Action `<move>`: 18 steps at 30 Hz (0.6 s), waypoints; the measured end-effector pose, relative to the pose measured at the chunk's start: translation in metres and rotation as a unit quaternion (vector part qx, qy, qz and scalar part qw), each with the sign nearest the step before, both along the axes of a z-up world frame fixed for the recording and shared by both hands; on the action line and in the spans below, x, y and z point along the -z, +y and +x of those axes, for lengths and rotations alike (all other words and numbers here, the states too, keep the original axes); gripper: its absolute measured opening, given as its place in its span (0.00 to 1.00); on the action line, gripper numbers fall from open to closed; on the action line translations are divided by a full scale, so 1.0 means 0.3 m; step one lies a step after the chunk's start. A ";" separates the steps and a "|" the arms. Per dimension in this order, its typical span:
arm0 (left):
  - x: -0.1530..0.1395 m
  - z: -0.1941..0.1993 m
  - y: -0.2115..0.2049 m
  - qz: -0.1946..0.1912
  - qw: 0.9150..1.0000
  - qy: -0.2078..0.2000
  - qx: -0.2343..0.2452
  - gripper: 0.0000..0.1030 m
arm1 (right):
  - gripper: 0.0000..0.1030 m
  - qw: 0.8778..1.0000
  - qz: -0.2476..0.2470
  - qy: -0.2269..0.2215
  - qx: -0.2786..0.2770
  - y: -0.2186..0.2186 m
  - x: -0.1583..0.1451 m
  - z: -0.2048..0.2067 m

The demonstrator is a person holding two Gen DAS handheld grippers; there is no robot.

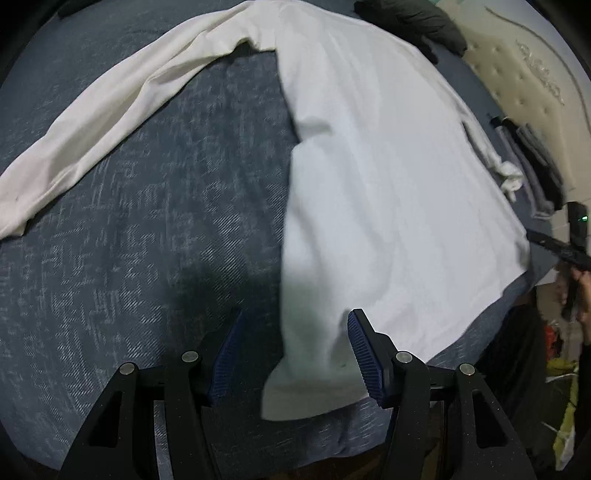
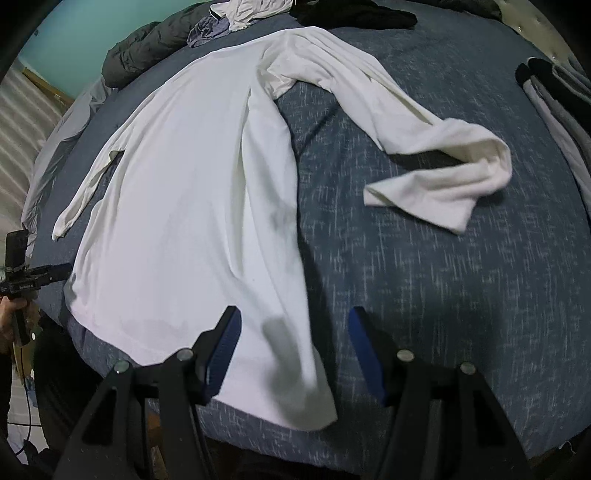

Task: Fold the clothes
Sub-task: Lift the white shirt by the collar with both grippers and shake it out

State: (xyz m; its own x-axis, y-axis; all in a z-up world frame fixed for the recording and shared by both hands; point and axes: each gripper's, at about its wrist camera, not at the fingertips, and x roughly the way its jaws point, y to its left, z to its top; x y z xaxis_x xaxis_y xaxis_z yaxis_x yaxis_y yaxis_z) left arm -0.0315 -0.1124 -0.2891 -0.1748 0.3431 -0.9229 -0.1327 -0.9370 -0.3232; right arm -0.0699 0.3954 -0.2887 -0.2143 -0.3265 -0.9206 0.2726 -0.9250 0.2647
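A white long-sleeved shirt [image 1: 388, 177] lies spread flat on a blue bedspread [image 1: 147, 240]. My left gripper [image 1: 295, 354] is open, and the shirt's near hem corner [image 1: 314, 369] lies loose between its blue pads without being pinched. One sleeve [image 1: 92, 140] stretches away to the left. In the right wrist view the same shirt [image 2: 184, 203] fills the left half. My right gripper [image 2: 293, 358] is open over the other hem corner [image 2: 295, 391], pads apart from the cloth. The sleeve on that side [image 2: 443, 166] is bent back on itself.
A dark jacket [image 2: 147, 51] and a pile of loose clothes [image 2: 243, 14] lie at the bed's far end. Folded garments [image 2: 554, 107] are stacked by the cream tufted headboard [image 1: 517, 74]. The bed's near edge runs just under both grippers.
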 end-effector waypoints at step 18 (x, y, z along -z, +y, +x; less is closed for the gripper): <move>-0.118 0.105 0.005 0.032 0.998 0.039 0.027 0.04 | 0.09 0.998 -0.065 -0.009 0.002 0.042 0.015 0.085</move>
State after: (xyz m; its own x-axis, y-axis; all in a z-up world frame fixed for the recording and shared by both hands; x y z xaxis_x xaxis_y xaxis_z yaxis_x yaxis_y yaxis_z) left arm 0.0000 -0.1108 -0.2538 -0.2254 0.4113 -0.8832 -0.2107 -0.9056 -0.3680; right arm -0.0445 0.4081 -0.2932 -0.2000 -0.4424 -0.8742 0.2628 -0.8838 0.3871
